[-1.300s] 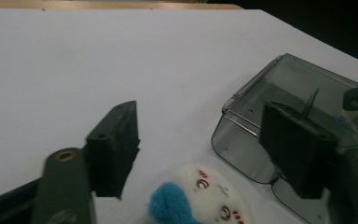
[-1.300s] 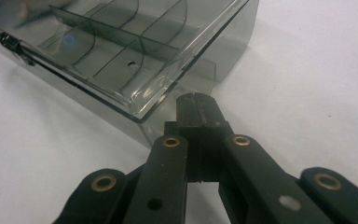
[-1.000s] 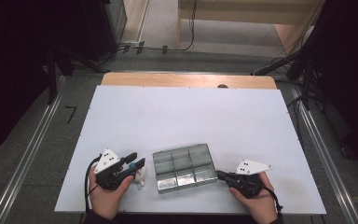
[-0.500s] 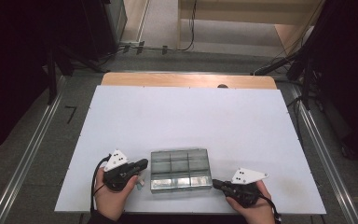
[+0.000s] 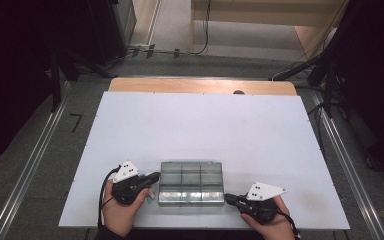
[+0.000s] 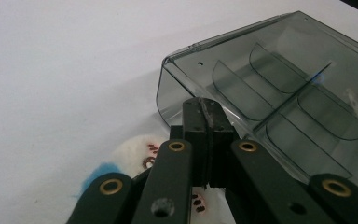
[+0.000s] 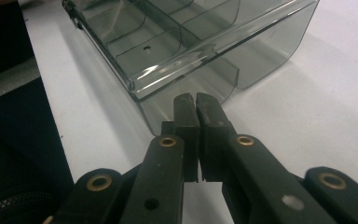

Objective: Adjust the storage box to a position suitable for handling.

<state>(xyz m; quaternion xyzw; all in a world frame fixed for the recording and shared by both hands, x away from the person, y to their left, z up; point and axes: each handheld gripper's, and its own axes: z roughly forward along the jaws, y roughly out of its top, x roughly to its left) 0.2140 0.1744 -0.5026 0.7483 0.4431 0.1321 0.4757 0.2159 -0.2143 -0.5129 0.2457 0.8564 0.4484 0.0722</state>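
High view shows us the smoky clear compartment box (image 5: pixel 191 183) lying flat on the white table (image 5: pixel 200 125), near the table's near edge and between our two grippers. Inner walls split the box into a grid of small cells. We can read no brand, label or writing on it.

Our left gripper (image 5: pixel 152 177) lies at the box's left end, its tips just beside the wall. From the left gripper view, its jaws have just been closing and now stand pressed together, with nothing between them; the tips sit at the box's rounded corner (image 6: pixel 168 88), though we cannot tell whether they touch it. Under that gripper lies a small white scrap (image 6: pixel 137 151) with a blue smear and tiny red marks, too small for us to read.

Our right gripper (image 5: pixel 228 199) rests at the box's near right corner. In the right gripper view its jaws are pressed together, empty, close to the box's edge (image 7: pixel 186 70).
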